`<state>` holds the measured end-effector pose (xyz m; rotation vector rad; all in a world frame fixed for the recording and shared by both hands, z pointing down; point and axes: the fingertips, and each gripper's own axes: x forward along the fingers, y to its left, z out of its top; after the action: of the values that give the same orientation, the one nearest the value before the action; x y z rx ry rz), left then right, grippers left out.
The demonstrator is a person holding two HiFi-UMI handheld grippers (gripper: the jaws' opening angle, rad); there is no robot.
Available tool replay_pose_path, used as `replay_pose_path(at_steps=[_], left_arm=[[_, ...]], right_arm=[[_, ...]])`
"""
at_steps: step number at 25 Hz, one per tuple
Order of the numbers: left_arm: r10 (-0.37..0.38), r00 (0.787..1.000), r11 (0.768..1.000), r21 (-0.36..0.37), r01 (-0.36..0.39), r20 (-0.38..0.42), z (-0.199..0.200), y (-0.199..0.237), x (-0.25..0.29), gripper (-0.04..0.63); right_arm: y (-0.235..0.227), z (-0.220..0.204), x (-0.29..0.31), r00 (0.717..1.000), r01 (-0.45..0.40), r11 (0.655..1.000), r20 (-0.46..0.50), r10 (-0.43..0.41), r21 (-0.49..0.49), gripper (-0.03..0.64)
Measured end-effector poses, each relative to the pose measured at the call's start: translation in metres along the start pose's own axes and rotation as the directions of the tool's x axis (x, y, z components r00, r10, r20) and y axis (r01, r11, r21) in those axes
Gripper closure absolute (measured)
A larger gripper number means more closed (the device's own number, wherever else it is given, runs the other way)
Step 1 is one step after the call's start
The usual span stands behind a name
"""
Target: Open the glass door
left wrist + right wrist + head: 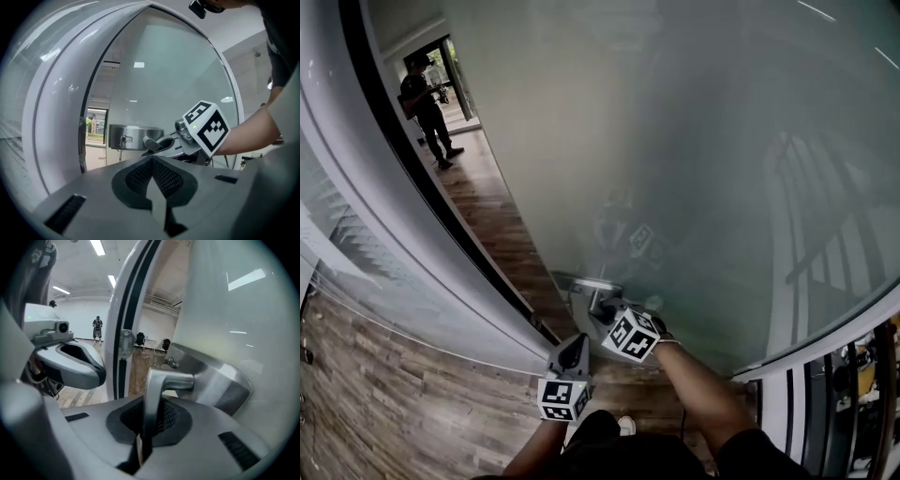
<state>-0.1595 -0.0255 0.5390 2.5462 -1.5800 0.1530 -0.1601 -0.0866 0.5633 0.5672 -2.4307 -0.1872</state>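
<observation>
The frosted glass door [694,141] stands swung ajar, its steel lock box [578,285] low on the free edge. In the right gripper view my right gripper [150,411] is shut on the metal lever handle [157,385] that sticks out of the lock box [220,376]. The head view shows that gripper [602,309] at the lock. My left gripper [573,352] hovers just short of it, beside the door edge, touching nothing. Seen in its own view, the left gripper [152,161] has its jaws together and empty, and the lock box [133,137] lies ahead with a key [122,140] in it.
The white and black door frame [412,187] runs along the left with a gap to the door. Wooden floor [497,206] leads through the gap. A person [427,108] stands far off in the doorway beyond. A railing [825,394] is at the right.
</observation>
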Motion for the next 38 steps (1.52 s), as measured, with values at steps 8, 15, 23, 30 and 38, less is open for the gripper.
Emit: replay_pose_path(at_steps=[8,15,23,30,38], left_arm=[[-0.014,0.999,1.0,-0.013,0.013,-0.037,0.009,-0.004,0.06,0.594],[-0.014,0.999,1.0,-0.003,0.014,-0.04,0.005,0.017,0.121,0.594],[-0.013,0.999,1.0,-0.019,0.012,-0.043,0.008,0.051,0.244,0.594],[-0.03,0.999,0.999,-0.043,0.029,-0.033,0.011,0.06,0.318,0.594],[-0.086,0.996,0.996,-0.029,0.086,-0.011,0.054,0.045,0.386,0.594]], right_arm=[[-0.076,-0.017,0.021,0.999,0.037,0.997,-0.027,-0.035,0.066,0.6],[-0.141,-0.032,0.042,0.997,0.08,0.992,-0.028,-0.077,0.1,0.601],[-0.254,-0.063,0.074,0.994,0.112,0.977,-0.028,-0.109,0.179,0.601],[-0.329,-0.097,0.087,0.987,0.163,0.955,-0.046,-0.156,0.249,0.601],[-0.427,-0.125,0.076,0.973,0.232,0.922,-0.074,-0.22,0.308,0.601]])
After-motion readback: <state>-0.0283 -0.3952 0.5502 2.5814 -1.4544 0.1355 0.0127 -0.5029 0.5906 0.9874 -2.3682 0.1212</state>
